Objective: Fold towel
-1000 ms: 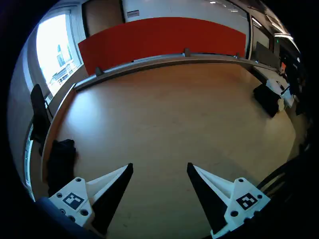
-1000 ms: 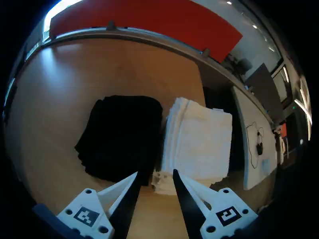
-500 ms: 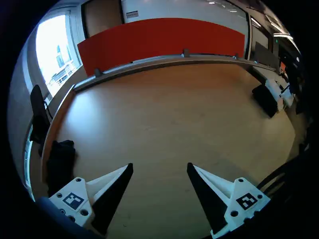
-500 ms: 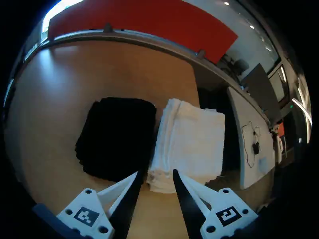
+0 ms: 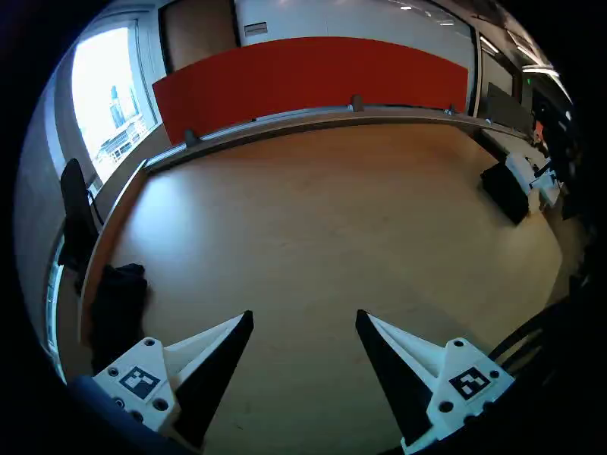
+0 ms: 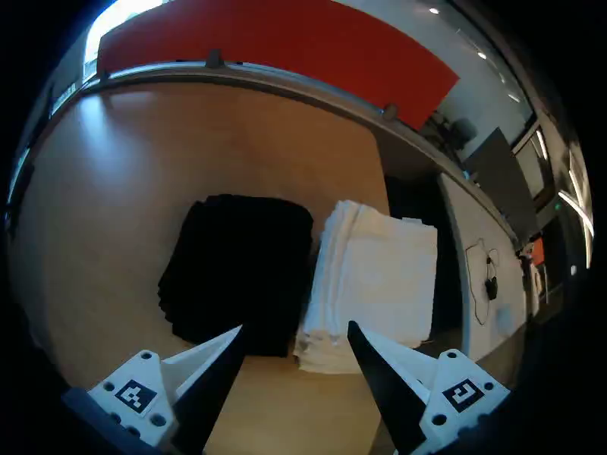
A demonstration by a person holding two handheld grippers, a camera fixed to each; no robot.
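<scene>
The right gripper [image 6: 295,327] is hovering with its fingers spread and holding nothing, just short of two folded piles lying side by side on the wooden table [image 6: 136,174] — a white towel stack [image 6: 375,284] and a black towel stack [image 6: 239,277] touching it. The left gripper [image 5: 303,312] is waiting well apart over bare tabletop, its fingers likewise spread and empty. The risk: the right fingers are straddling the seam between the piles, so a closing pinch may be catching both colours, or several white layers at once — dragging a pile askew instead of lifting one towel
</scene>
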